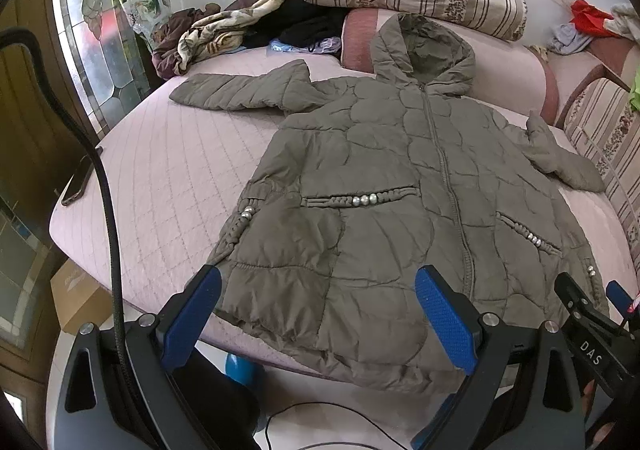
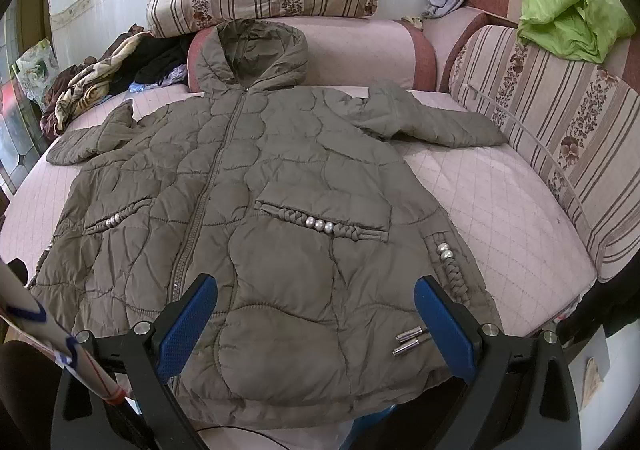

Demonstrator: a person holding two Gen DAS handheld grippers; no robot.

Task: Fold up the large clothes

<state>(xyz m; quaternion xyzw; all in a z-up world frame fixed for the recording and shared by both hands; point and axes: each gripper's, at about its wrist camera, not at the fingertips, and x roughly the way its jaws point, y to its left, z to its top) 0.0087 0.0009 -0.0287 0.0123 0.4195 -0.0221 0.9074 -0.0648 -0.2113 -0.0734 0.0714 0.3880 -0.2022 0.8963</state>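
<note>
Left wrist view: left hand-held gripper (image 1: 318, 314) released above jacket (image 1: 400, 210) hem at bed (image 1: 160, 170) edge; right hand-held gripper (image 2: 316, 324) released too, its body reading "DAS".

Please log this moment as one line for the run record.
jacket: flat, zipped, unfolded | left gripper: open | right gripper: open | bed

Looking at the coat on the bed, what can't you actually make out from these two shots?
- Olive quilted hooded coat: its back, hidden against the pink quilted bedspread in both views.
- Coat hem: partly covered by the open left claw and open right claw.
- Dark flat object at the bed edge, left view: too distorted to identify.
</note>
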